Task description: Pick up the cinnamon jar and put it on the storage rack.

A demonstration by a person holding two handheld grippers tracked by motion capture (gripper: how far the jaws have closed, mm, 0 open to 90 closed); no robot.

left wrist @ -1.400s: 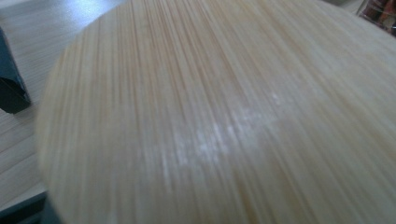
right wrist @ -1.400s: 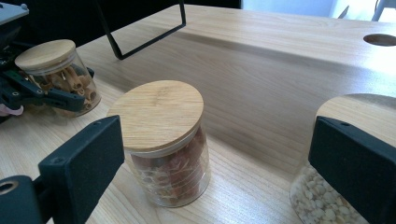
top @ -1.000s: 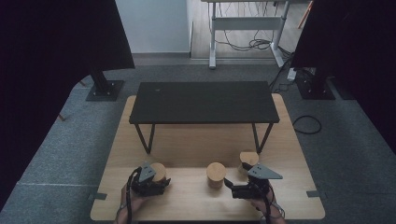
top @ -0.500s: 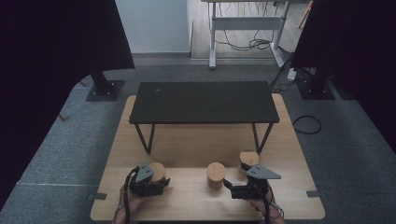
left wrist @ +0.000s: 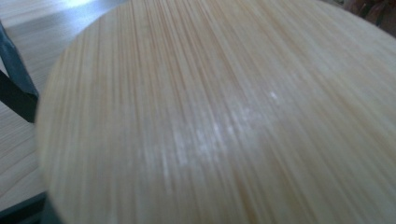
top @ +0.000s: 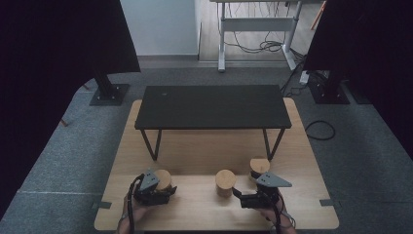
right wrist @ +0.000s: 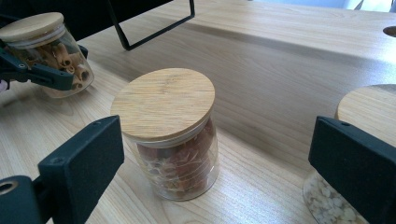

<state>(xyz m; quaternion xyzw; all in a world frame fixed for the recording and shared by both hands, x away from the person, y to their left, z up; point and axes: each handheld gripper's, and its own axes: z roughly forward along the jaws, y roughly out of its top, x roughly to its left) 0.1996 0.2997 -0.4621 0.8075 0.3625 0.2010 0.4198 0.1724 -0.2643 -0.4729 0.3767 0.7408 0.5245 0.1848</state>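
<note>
Nearest, the left tool (top: 168, 189) is clenched on the pasta jar (right wrist: 51, 56) at the surface's (top: 204, 214) front left: smooth, breakable glass, best gripped below its bamboo lid (left wrist: 224, 116). Farther right, the right tool (right wrist: 215, 172) stands released before the middle jar (right wrist: 170, 135).

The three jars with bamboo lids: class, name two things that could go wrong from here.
1. The left claw is shut on the pasta jar, which looks tilted; it might slip, or its lid may come loose.
2. The right claw stands open before the middle jar, with the right-hand jar close by its jaw; closing in could knock that one.
</note>
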